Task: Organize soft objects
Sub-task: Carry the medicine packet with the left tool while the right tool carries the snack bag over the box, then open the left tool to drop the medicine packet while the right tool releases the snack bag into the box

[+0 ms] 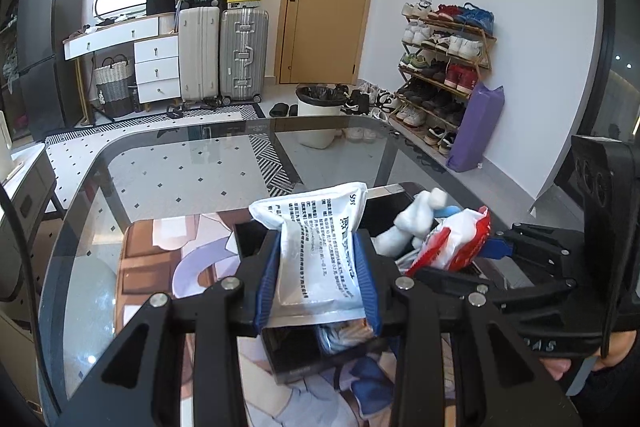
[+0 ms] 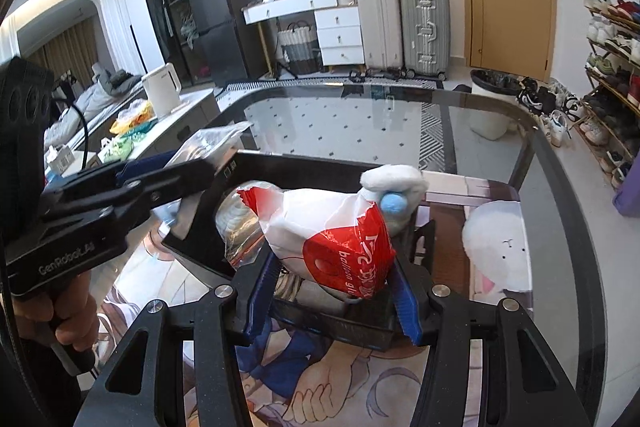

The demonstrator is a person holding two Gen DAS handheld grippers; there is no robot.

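My left gripper is shut on a white soft pack with black print, held above a black bin on the printed mat. My right gripper is shut on a red and white plastic bag, held over the same black bin. A white plush toy with a blue ball lies in the bin behind the bag; it also shows in the left wrist view. A clear plastic packet sits in the bin's left part. The left gripper appears in the right wrist view, reaching over the bin's left edge.
The bin stands on an anime-print mat on a glass table. A side counter with a white kettle and bagged items lies to the left. Beyond the table are a trash bin, suitcases and a shoe rack.
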